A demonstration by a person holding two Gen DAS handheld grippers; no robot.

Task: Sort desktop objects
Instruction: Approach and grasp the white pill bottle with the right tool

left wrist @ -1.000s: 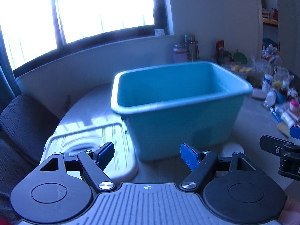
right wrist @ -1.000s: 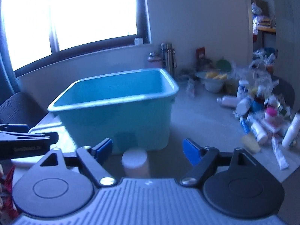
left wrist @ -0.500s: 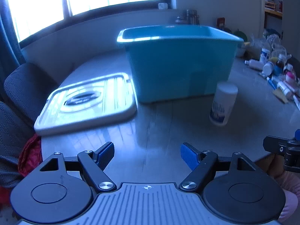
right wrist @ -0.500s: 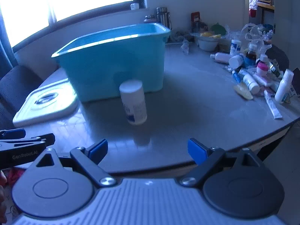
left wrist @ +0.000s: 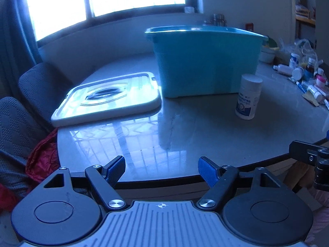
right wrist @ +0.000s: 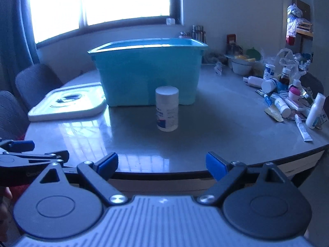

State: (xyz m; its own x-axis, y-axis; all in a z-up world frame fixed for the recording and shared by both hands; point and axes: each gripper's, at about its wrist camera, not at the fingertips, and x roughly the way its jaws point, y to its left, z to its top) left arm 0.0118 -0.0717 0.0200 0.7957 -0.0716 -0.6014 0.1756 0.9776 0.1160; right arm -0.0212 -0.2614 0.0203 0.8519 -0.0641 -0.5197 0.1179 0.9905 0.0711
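White plastic bottle (right wrist: 167, 108) upright, long axis vertical, round flat cap up, on glossy table (right wrist: 216, 135) near teal tub (right wrist: 148, 72). Left gripper (left wrist: 161, 170) and right gripper (right wrist: 162, 163) spread wide, holding nothing.

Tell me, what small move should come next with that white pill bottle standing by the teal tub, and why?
Probably the right gripper should ease forward toward the white plastic pill bottle. It is open and empty, and the bottle stands upright almost straight ahead of it, alone on the grey table in front of the open teal plastic tub. The left gripper is open too, but the bottle sits off to its right.
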